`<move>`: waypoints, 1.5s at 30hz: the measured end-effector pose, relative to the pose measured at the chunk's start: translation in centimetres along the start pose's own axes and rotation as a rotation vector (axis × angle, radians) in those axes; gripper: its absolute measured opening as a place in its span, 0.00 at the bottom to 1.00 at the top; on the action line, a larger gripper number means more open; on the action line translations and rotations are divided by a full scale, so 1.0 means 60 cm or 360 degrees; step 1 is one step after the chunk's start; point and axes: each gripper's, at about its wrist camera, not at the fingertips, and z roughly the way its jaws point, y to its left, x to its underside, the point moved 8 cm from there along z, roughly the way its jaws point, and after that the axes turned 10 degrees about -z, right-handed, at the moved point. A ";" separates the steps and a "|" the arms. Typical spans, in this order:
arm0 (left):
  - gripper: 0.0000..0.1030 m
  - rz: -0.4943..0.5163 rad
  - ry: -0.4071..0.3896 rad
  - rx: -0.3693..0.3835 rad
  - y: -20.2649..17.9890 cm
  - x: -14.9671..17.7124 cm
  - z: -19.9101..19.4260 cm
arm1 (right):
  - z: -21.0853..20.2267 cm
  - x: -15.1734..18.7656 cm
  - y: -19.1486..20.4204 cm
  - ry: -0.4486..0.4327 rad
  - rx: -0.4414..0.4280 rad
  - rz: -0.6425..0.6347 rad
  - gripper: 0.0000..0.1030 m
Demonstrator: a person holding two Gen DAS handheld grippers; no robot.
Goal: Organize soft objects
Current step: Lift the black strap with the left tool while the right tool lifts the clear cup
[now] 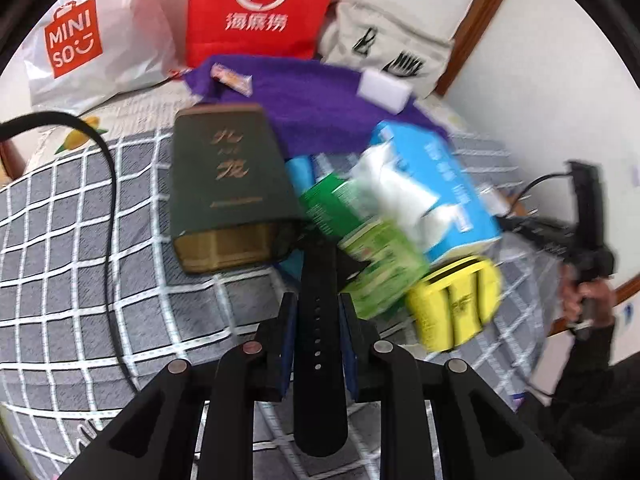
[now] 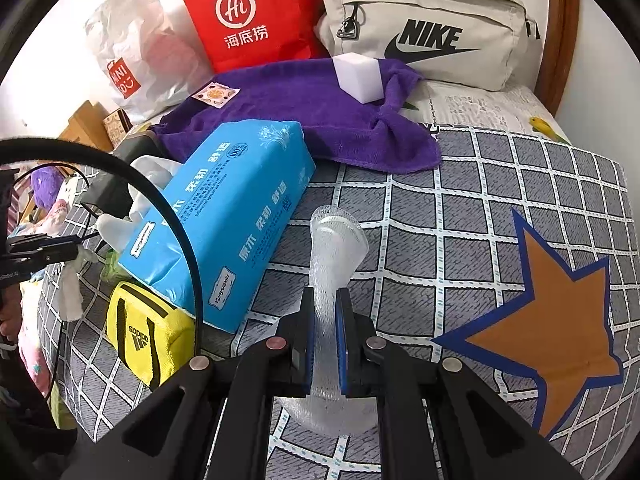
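Note:
In the left wrist view my left gripper (image 1: 318, 306) is shut on a black strap with a row of holes (image 1: 318, 380), which runs lengthwise between the fingers above the checked bedspread (image 1: 80, 280). In the right wrist view my right gripper (image 2: 326, 300) is shut on a clear, bubbly soft plastic piece (image 2: 338, 240) that sticks out forward, squeezed flat between the blue pads. A blue tissue pack (image 2: 236, 208), a yellow Adidas pouch (image 2: 148, 332), a purple towel (image 2: 304, 120) and a white sponge block (image 2: 358, 76) lie on the bed.
A dark green book-like box (image 1: 228, 184) and a green packet (image 1: 372, 256) sit by the tissue pack (image 1: 440, 188). A red bag (image 2: 252, 12), a Miniso bag (image 2: 132, 52) and a Nike bag (image 2: 432, 28) line the wall. A black cable (image 2: 180, 220) arcs at left.

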 end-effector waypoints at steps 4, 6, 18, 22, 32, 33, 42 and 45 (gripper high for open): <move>0.19 0.0029 0.0064 -0.0103 0.012 0.011 0.022 | -0.001 0.001 0.000 -0.0001 -0.0004 0.0003 0.10; 0.19 0.0046 0.0117 -0.0101 0.011 0.023 0.038 | 0.000 0.002 -0.003 0.0003 0.0000 0.0007 0.10; 0.27 0.0071 0.0185 -0.0081 0.007 0.008 0.078 | 0.001 0.003 -0.004 0.0009 -0.0004 0.0016 0.10; 0.18 0.0050 0.0194 -0.0051 0.009 0.006 0.079 | 0.002 0.005 -0.006 0.0012 0.0000 0.0024 0.10; 0.17 0.0020 0.0061 -0.0065 0.016 -0.003 0.020 | -0.019 -0.007 -0.001 -0.0048 0.0006 0.0003 0.09; 0.17 0.0021 0.0048 -0.0067 0.016 -0.005 0.013 | -0.023 -0.007 0.000 -0.0055 0.0000 0.0000 0.09; 0.17 0.0028 -0.0052 -0.0051 0.005 -0.016 -0.032 | -0.054 -0.020 0.004 -0.0136 -0.0039 0.0011 0.08; 0.17 0.0042 -0.0071 -0.0045 -0.001 -0.017 -0.040 | -0.066 -0.029 0.007 -0.0171 -0.0050 0.0008 0.08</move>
